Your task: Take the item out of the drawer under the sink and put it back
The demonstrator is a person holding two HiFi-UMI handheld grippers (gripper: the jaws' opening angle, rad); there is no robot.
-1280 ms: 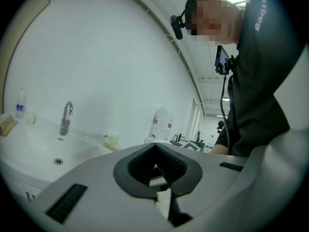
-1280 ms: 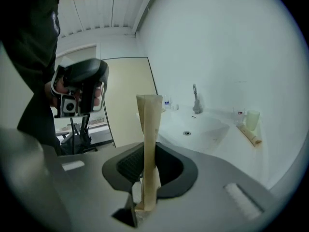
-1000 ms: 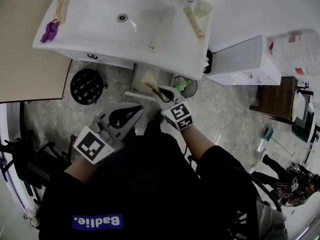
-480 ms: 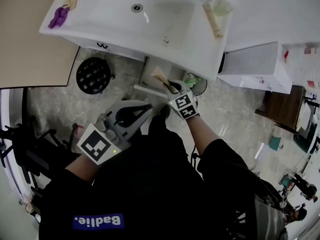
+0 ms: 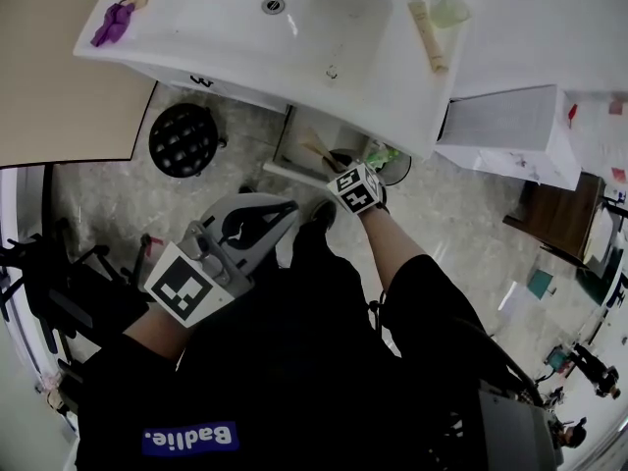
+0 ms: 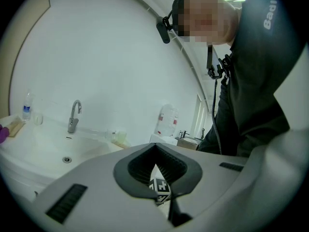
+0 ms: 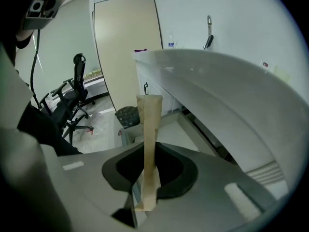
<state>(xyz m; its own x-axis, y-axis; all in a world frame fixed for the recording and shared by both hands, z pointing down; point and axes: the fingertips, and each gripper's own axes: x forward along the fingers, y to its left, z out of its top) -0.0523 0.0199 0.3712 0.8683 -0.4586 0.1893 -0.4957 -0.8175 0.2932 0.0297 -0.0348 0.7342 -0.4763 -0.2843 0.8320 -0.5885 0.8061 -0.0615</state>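
One long, flat tan packet (image 7: 149, 129)

Drawer (image 5: 296, 143): under the sink (image 5: 245, 67).
Packet (image 5: 318, 151): over the drawer, in the right gripper (image 5: 332, 159).
Bin (image 5: 183, 145): on the floor, left of the drawer.

two grippers (image 5: 287, 207) (image 5: 337, 163), one held tube (image 7: 149, 129), one sink (image 5: 392, 77)

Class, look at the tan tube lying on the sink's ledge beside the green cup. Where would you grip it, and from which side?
Grip the tan tube at its middle, coming from above with jaws across its narrow width. It lies flat on the sink's ledge, long and slim, so a mid-grip probably balances it and clears the green cup beside its far end.
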